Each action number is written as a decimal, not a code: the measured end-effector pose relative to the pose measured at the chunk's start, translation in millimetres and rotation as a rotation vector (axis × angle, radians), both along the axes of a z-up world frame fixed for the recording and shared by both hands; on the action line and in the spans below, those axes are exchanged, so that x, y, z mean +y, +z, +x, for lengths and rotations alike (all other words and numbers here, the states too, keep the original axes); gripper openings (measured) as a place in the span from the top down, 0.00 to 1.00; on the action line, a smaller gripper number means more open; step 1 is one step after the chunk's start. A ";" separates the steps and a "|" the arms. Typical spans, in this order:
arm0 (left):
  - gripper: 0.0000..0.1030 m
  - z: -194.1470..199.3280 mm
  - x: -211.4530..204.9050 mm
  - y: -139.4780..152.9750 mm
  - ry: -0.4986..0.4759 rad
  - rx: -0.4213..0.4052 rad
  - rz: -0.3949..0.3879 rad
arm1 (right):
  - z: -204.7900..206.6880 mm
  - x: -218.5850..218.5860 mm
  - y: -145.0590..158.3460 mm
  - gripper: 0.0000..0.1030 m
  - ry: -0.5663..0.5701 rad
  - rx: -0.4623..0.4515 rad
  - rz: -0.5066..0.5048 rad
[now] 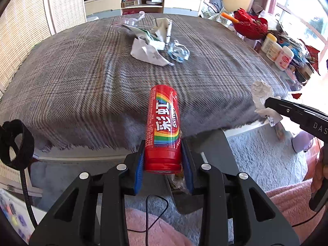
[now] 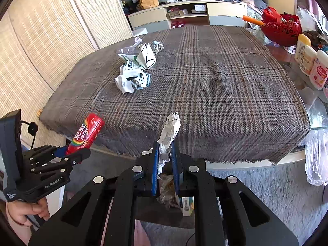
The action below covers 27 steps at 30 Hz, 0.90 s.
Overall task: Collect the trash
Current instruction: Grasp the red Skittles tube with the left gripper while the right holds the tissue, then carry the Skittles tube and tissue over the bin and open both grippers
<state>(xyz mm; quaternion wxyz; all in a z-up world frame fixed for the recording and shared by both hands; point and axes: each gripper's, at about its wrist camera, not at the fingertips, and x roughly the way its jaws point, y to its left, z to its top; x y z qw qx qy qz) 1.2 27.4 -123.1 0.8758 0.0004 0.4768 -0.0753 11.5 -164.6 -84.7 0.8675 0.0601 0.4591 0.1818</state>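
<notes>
My left gripper (image 1: 163, 160) is shut on a red Skittles tube (image 1: 164, 127), held near the table's front edge; the tube also shows in the right wrist view (image 2: 86, 134). My right gripper (image 2: 165, 164) is shut on a crumpled white paper (image 2: 169, 135), also seen in the left wrist view (image 1: 263, 100). A pile of crumpled paper and plastic wrappers (image 1: 155, 43) lies on the plaid cloth at the far side, also in the right wrist view (image 2: 135, 69). Below both grippers is a dark bin (image 2: 162, 209) with trash and a small box (image 2: 187, 205) in it.
The plaid cloth (image 2: 215, 94) covers the table. A red bowl (image 2: 280, 28) and several lotion bottles (image 2: 311, 65) stand along the right edge. A plastic bag (image 2: 316, 155) hangs at the right corner. A wicker screen (image 2: 41, 51) stands at left. Grey carpet lies below.
</notes>
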 end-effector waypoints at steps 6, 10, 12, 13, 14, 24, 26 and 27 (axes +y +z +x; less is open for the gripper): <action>0.70 -25.5 -13.0 -18.8 -0.019 0.024 -0.021 | -23.5 -8.9 -26.1 0.87 -0.003 0.046 0.026; 0.70 -39.3 -21.3 -41.6 -0.048 0.061 -0.068 | -32.7 -10.6 -50.0 0.86 -0.010 0.086 0.026; 0.70 -42.1 -27.2 -54.2 -0.062 0.083 -0.065 | -35.2 -10.1 -62.6 0.86 -0.015 0.106 0.030; 0.70 -42.9 -29.6 -60.7 -0.067 0.094 -0.068 | -35.8 -9.6 -68.8 0.86 -0.017 0.116 0.032; 0.70 -43.0 -31.8 -68.1 -0.070 0.106 -0.073 | -36.1 -9.2 -74.4 0.86 -0.019 0.127 0.034; 0.70 -35.2 -38.8 -120.2 -0.079 0.199 -0.108 | -34.8 2.8 -122.1 0.86 -0.007 0.203 -0.005; 0.70 -31.8 -39.9 -129.5 -0.079 0.220 -0.118 | -32.7 4.5 -128.1 0.87 -0.010 0.213 -0.022; 0.70 -30.6 -40.1 -133.5 -0.079 0.229 -0.120 | -31.3 4.2 -131.5 0.87 -0.017 0.222 -0.023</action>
